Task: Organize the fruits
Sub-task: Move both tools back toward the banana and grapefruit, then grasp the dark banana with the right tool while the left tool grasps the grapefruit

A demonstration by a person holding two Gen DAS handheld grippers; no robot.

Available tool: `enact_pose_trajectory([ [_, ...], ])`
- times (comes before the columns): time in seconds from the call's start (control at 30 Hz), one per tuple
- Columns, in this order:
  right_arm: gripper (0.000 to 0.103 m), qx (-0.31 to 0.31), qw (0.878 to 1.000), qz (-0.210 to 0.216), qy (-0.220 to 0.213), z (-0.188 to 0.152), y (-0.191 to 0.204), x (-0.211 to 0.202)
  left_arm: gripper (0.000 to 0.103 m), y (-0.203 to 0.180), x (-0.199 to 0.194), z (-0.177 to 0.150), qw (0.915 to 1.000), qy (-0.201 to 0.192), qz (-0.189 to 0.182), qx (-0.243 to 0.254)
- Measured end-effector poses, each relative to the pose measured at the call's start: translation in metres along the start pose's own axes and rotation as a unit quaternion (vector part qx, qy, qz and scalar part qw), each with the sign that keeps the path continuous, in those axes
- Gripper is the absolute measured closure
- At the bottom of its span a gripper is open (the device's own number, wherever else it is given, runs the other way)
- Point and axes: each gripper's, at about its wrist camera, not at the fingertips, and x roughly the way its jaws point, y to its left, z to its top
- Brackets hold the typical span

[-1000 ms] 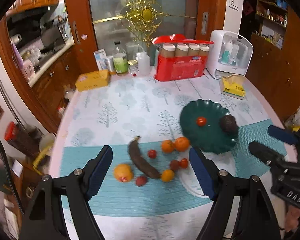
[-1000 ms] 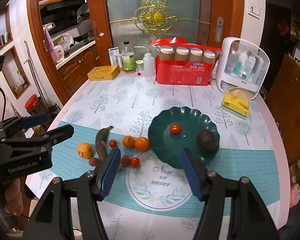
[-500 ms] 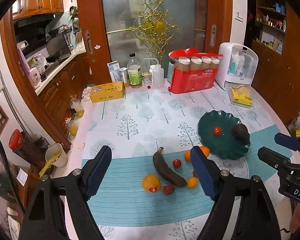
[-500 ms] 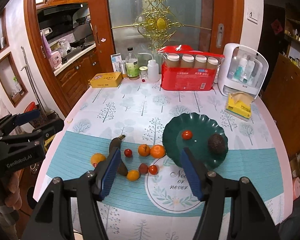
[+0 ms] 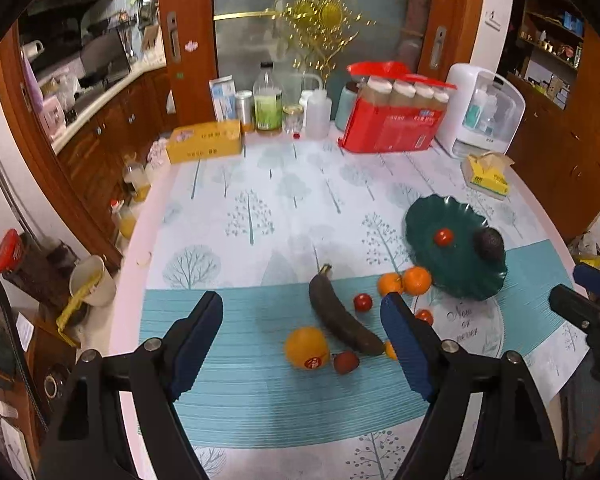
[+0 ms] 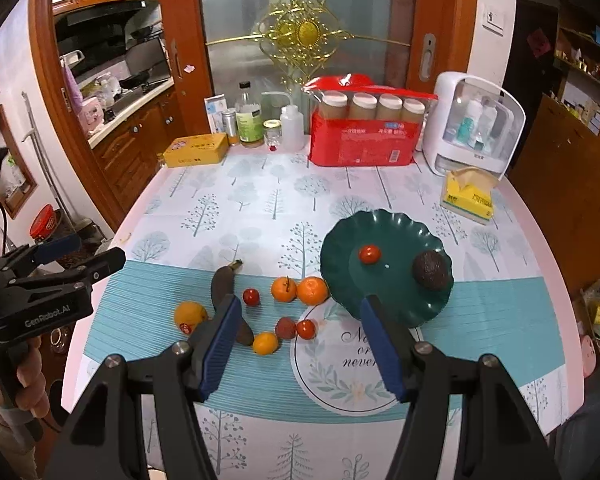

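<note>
Both the left tongs [image 5: 300,336] and right tongs [image 6: 296,340] are hovering open and empty; fruits are lying ahead, beside the green plate [image 6: 340,264]. Round pieces risk rolling if nudged.

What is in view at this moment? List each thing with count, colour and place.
plate: 1, dark green, right of centre on the table
cherry tomato on plate: 1, red
avocado: 1, dark brown, on the plate's right side
banana: 1, blackened, on the teal mat
tangerines: 2, orange, side by side at the plate's left rim
large orange: 1, stickered, left of the banana
small orange fruit: 1, near the banana's tip
loose cherry tomatoes: 2, red, on the mat
lychee-like fruit: 1, dull red
red cup pack: 1, far edge
yellow box: 1, far left
tissue pack: 1, yellow
white organiser: 1, far right
left claw: open, empty
right claw: open, empty
</note>
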Motion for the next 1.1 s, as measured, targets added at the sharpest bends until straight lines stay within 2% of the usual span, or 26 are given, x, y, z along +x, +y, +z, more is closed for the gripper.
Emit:
enact_pose_trajectory([
  [0.23,0.040,-0.007,1.000,-0.003,0.023,-0.005,0.002,0.029,0.023,0.010,0.047,-0.010,0.9987,0.050,0.008,-0.004],
  [0.5,0.040,-0.025,0.997,0.051,0.057,-0.011,0.017,0.085,0.023,0.023,0.105,-0.034,0.9924,0.119,0.001,-0.032],
  [0.7,0.040,-0.077,0.987,0.101,0.096,-0.019,0.051,0.144,0.023,0.025,0.140,-0.048,0.9862,0.159,-0.013,-0.046],
  [0.8,0.040,-0.106,0.982,0.107,0.110,-0.025,0.066,0.168,0.023,0.027,0.152,-0.051,0.9831,0.173,-0.022,-0.055],
  [0.9,0.042,-0.124,0.978,0.114,0.126,-0.029,0.074,0.190,0.030,0.031,0.162,-0.052,0.9807,0.186,-0.018,-0.059],
  [1.1,0.044,-0.128,0.972,0.129,0.150,-0.029,0.074,0.220,0.030,0.043,0.171,-0.048,0.9779,0.189,-0.040,-0.081],
])
